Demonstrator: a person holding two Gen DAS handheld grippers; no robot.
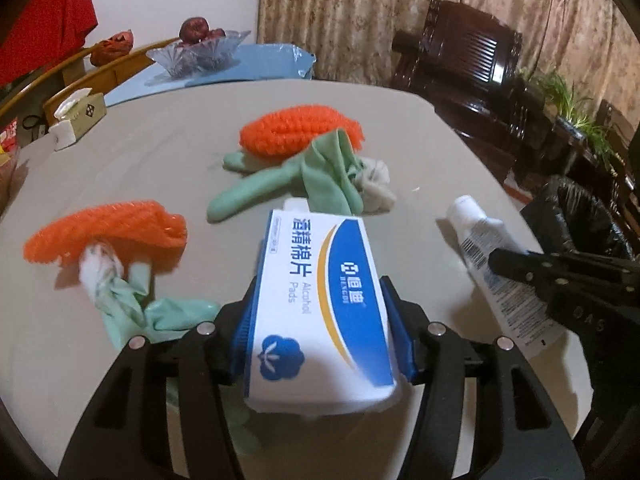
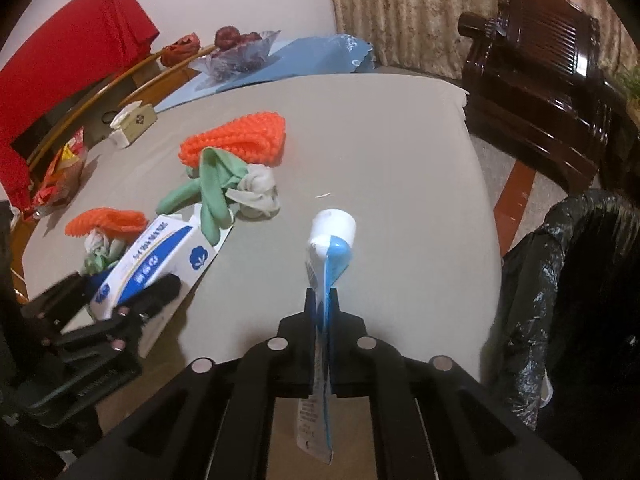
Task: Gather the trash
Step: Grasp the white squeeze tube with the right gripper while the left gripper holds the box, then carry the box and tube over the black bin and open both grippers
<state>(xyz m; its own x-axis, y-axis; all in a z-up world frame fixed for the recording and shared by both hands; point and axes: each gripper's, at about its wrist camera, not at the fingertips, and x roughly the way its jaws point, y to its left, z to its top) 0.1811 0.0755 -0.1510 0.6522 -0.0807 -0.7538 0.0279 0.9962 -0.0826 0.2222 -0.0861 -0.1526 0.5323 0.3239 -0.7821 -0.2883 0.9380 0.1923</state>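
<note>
My left gripper [image 1: 320,320] is shut on a white and blue alcohol pads box [image 1: 320,292], held just above the grey table [image 1: 160,168]. The box also shows in the right wrist view [image 2: 156,264]. My right gripper [image 2: 322,304] is shut on a flattened white and blue tube [image 2: 330,256], cap pointing away; the tube also shows in the left wrist view [image 1: 484,256]. Two orange net pieces [image 1: 300,132] [image 1: 108,232], green gloves [image 1: 288,180] and crumpled white tissue [image 1: 376,184] lie on the table.
A bin lined with a black bag [image 2: 568,292] stands at the table's right edge. A tissue box [image 1: 76,114], a glass fruit bowl [image 1: 200,52] and a blue mat [image 1: 260,66] are at the far side. A dark wooden chair [image 2: 536,64] stands beyond.
</note>
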